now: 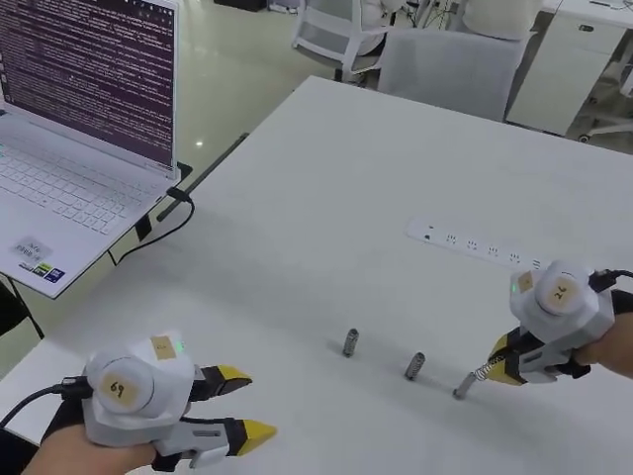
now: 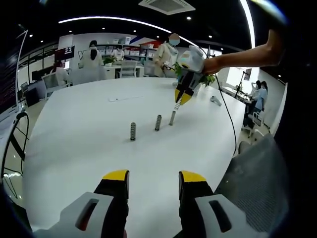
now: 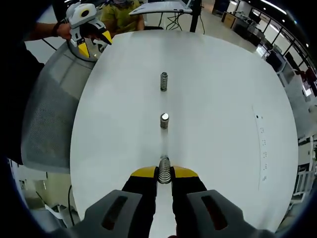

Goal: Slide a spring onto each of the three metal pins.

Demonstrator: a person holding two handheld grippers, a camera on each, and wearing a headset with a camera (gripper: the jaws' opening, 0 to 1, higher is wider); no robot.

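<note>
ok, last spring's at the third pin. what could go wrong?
The spring is pinched only at the tips of the right claw, so it might buckle or pop out.
In the head view it meets the bare pin at a slant and may catch on the top rather than slide on.
The middle pin, already sprung, stands close; a wide correction could knock it.

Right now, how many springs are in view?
3. In the head view, the left spring and the middle spring each stand on a pin. The third spring is held in the right gripper, at the top of the bare pin. None seems hidden.
</note>
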